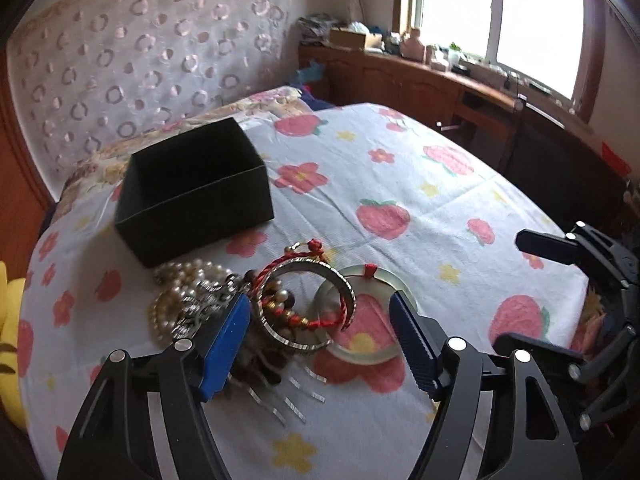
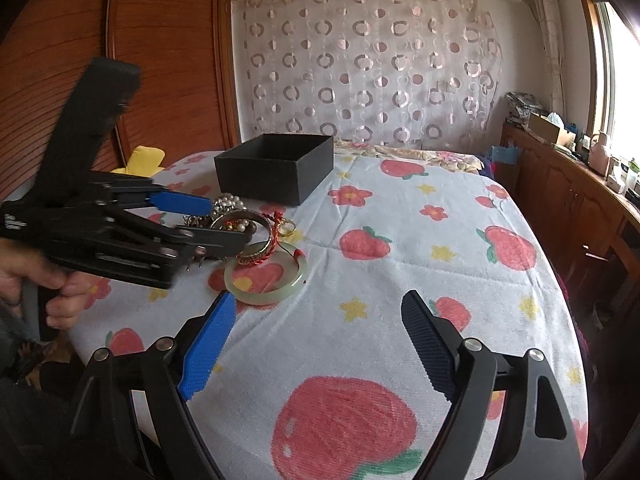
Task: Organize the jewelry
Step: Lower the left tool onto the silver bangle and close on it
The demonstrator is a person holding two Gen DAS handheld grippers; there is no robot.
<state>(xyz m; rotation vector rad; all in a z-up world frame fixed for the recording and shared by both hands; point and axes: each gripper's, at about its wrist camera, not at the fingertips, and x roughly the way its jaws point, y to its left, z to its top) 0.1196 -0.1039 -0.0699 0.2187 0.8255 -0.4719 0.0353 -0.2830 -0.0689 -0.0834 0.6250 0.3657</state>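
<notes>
**Left gripper lowered over the jewelry pile, right gripper waiting wide**

Left gripper (image 1: 320,312) sits right over the heap of jewelry (image 1: 256,304), its blue pads astride the silver bangle (image 1: 308,304) that stands tilted on edge. From my left wrist view the left pad (image 1: 226,344) lies against the pile at about 9 o'clock of the bangle, and the right pad (image 1: 412,344) rests over the rim of the pale jade bangle (image 1: 362,354) at about 3 o'clock. I see a gap on both sides of the silver bangle, so I read the jaws as unclenched, with nothing gripped. A red braided cord bracelet (image 1: 304,258) loops through the silver bangle, and a pearl strand (image 1: 188,280) bunches at 10 o'clock of the gripper. Thin silver pins (image 1: 296,396) lie scattered at 6 o'clock of the pile.

My right gripper (image 2: 320,344) hangs with its jaws spread wide and empty above the strawberry-print sheet (image 2: 400,280). From its camera, the jade bangle (image 2: 266,280) lies flat at 11 o'clock, touching the rest of the pile. A small gold ring (image 2: 287,227) sits at the heap's far edge. The open black box (image 2: 276,166) stands just beyond the jewelry at 12 o'clock; I can't see its floor. A hand (image 2: 36,284) at 9 o'clock grips the left tool's handle.
</notes>
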